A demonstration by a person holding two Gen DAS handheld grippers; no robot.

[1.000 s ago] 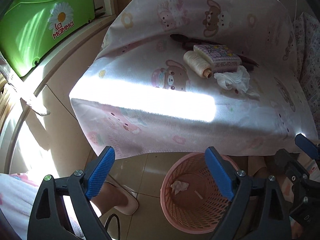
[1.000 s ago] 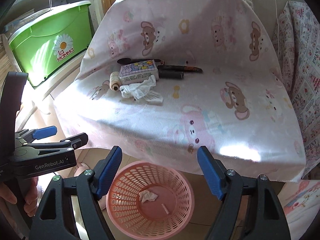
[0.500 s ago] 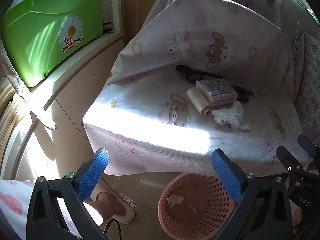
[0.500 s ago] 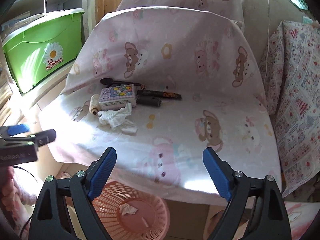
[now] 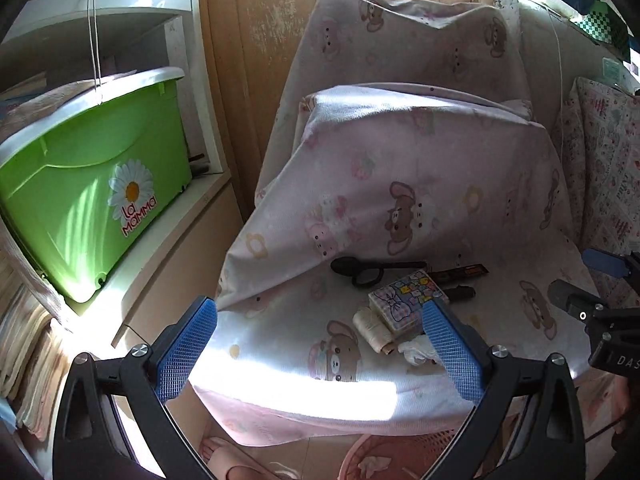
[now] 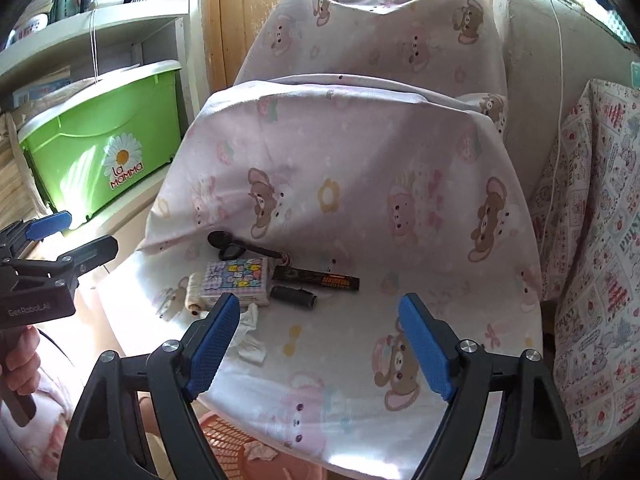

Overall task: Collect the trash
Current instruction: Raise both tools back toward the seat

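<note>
Left claw: has risen and tilted up; its jaws opened a little wider, nothing between them.
Right claw: has risen too; jaws opened then closed slightly, with nothing between them.
Pink basket: was in full view a second ago in both views, now only its rim shows at the bottom edge.
Crumpled tissue: now sits low, just beside the claw fingers.
</note>
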